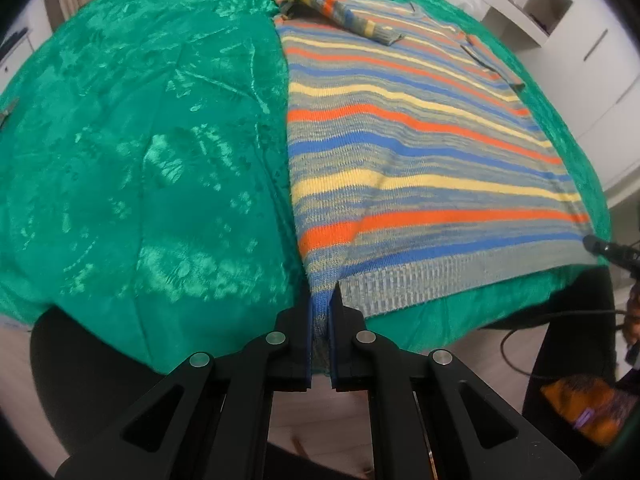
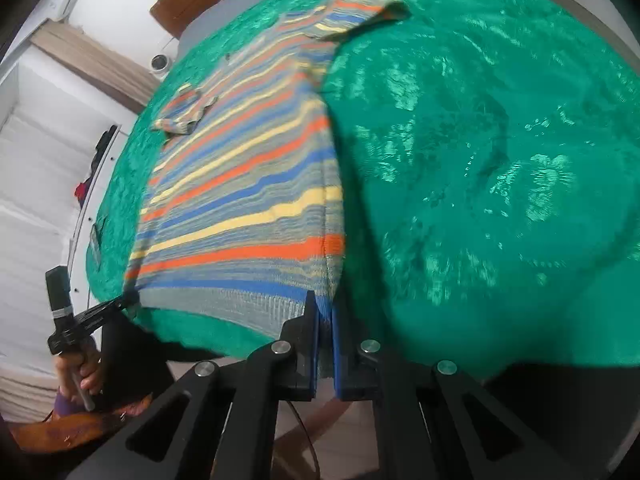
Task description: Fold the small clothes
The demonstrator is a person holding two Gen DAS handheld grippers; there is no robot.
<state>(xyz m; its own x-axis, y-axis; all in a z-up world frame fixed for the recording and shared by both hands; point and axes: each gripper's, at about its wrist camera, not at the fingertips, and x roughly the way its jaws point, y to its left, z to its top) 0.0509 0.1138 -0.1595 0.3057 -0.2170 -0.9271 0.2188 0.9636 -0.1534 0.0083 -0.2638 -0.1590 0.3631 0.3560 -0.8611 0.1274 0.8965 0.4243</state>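
Two grippers each pinch a bottom corner of the striped sweater (image 1: 404,140). The left gripper (image 1: 323,300) has its jaws nearly closed on the hem's left corner, knit bunched between the blue pads. The right gripper (image 2: 323,312) is closed the same way on the hem's right corner.

Between them the ribbed hem (image 1: 440,280) lies close to the near edge of the green cloth (image 1: 140,160), which covers the table and hangs over that edge. The sweater lies flat, with one sleeve (image 1: 340,8) folded across its far end and the other sleeve (image 2: 360,12) spread out onto the cloth. Wide bare cloth lies to either side of the sweater.

White cabinets (image 1: 560,20) stand beyond the table, and a cable (image 1: 560,316) trails below its edge.
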